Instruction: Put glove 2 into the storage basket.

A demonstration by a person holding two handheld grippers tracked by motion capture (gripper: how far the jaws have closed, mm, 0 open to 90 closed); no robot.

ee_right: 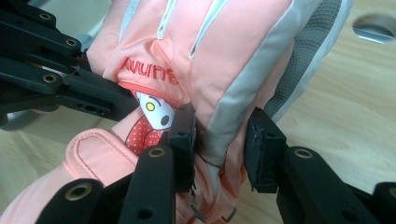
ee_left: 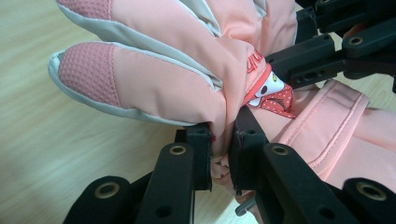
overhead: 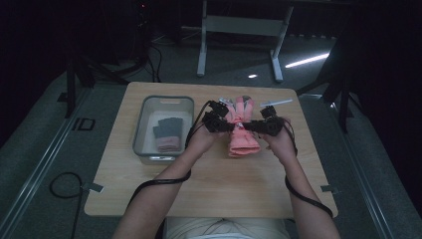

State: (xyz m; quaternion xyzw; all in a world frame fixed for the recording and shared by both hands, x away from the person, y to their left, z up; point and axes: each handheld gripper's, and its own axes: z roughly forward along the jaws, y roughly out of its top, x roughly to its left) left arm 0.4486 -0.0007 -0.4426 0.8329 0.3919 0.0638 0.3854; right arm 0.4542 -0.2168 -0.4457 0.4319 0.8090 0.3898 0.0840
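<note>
Pink ski glove lay mid-desk, long axis running away from the person, fingertips pointing to the far edge, cuff nearest, with left gripper and right gripper fingers both pinched on its wrist from opposite sides.

pink glove fingertips cut off at top edge — bin contents too dark, small to identify.

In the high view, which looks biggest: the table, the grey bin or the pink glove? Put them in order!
1. Wooden table, by far the largest.
2. Grey bin.
3. Pink glove, gripped by the left gripper and right gripper, looks somewhat smaller than the bin.
</note>
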